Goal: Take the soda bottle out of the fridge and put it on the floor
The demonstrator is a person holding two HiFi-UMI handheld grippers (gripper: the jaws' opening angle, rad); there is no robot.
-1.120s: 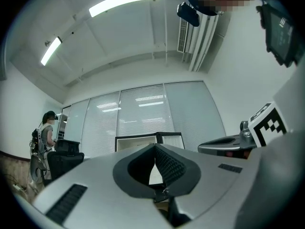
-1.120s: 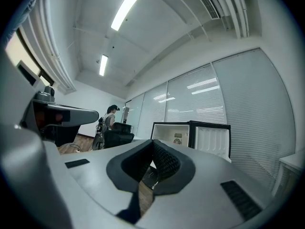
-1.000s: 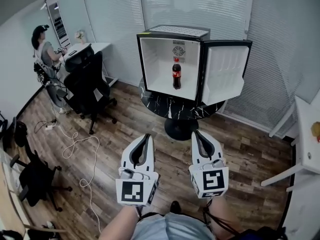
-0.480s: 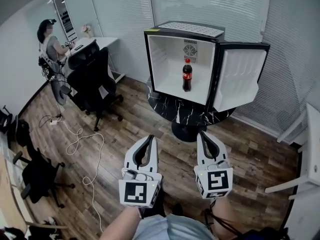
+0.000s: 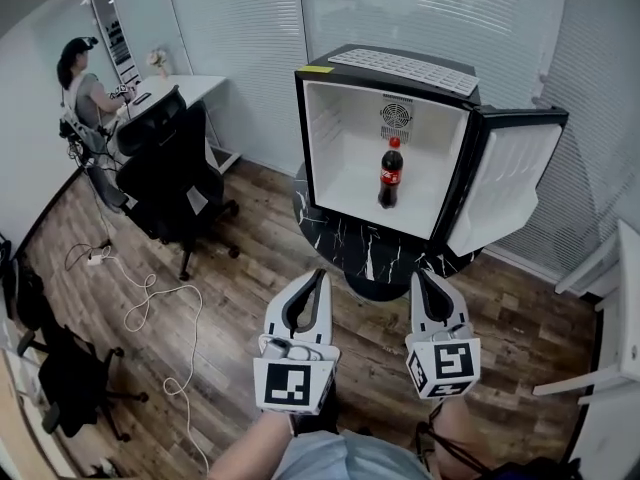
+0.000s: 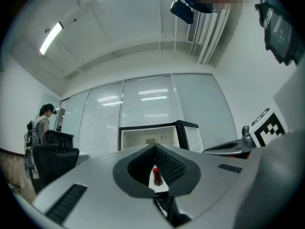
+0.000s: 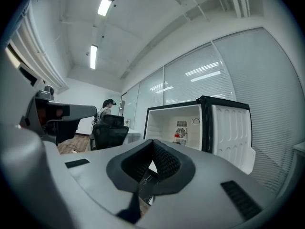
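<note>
Soda bottle stands upright in the open fridge on the far table, well apart from your left gripper and right gripper, both with fingers pinched together on nothing; probably light, stiff, slick plastic, so clamp its labelled middle.

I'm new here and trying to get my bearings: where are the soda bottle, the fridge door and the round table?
soda bottle (image 5: pixel 390 177), head view, on its red label.
fridge door (image 5: pixel 505 183), head view, on its white inner lining.
round table (image 5: pixel 350 240), head view, on its bare black marbled top.
</note>
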